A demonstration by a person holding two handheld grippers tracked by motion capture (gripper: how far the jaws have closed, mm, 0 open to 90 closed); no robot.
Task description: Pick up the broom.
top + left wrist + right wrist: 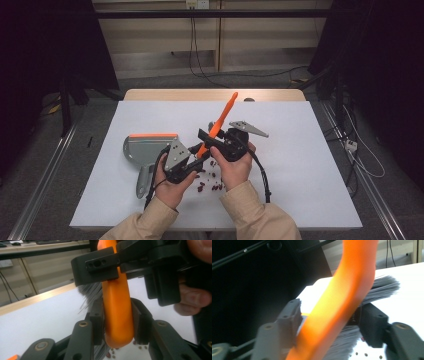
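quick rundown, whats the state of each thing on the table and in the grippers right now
orange brush: held off the table, handle slanting up and away
left gripper: shut on the brush's lower end
right gripper: jaws either side of the brush, grip unclear
dustpan: flat on the table, unheld
red beans: scattered loose, unswept

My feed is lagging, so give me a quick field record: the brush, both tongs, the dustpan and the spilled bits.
brush: orange brush, handle slanting up and away, bristles low
left tongs: left tongs shut on the brush's lower end
right tongs: right tongs around the brush higher up; grip unclear
dustpan: grey dustpan with orange edge, flat on the table, left of the hands
debris: dark red bits scattered on the white table, near the hands
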